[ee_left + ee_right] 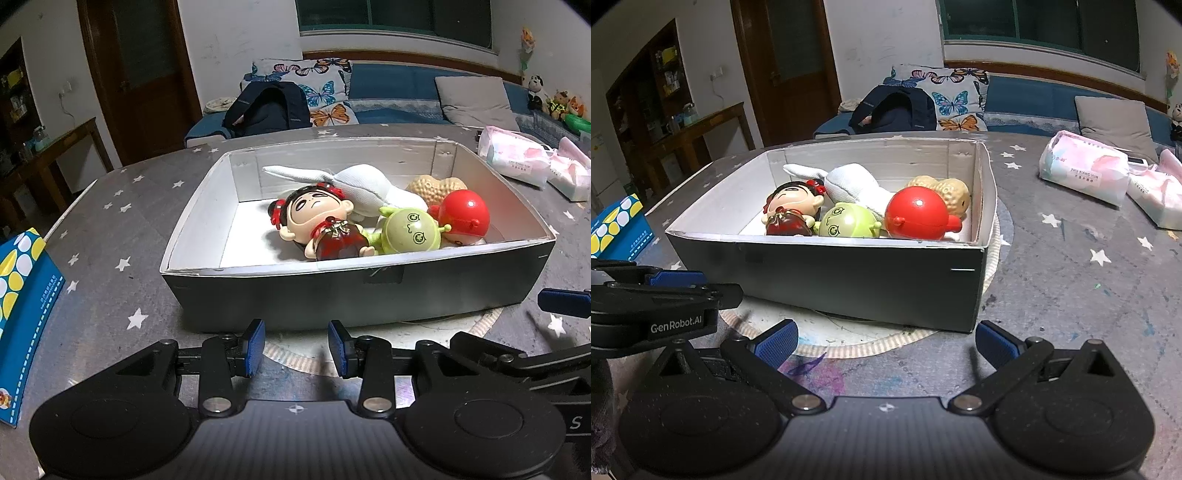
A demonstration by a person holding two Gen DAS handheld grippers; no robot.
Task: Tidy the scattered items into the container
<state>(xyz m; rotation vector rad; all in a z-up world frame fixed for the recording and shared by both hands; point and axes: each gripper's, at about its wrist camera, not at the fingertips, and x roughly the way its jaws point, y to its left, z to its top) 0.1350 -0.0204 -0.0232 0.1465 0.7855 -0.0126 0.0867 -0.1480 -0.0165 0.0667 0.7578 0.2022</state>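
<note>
We see a gray tabletop (110,229) with little white stars on it. A blue box with yellow and white dots (22,295) stands at the left edge. Two soft packs of tissues (1084,171) lie far off to the right. Behind the tabletop is a blue sofa (399,88) with a butterfly pillow (317,88) and a dark backpack (266,107). Nothing stands between our tongs and the box.

The box (351,291) is dark on the outside and white inside. It sits on a round mat (849,339) in the middle of the tabletop. All the toys we can see lie inside it, bunched toward the right end: a doll with black hair and a red dress (317,225), a green round toy with a funny face (410,230), a red round toy (465,214), a white stuffed toy (354,188) and a tan bumpy toy (436,188) at the back.

Our left tongs (296,347) are just in front of the box wall, a little open and holding nothing. Our right tongs (884,343) are near the box's right corner, spread wide and holding nothing too.
</note>
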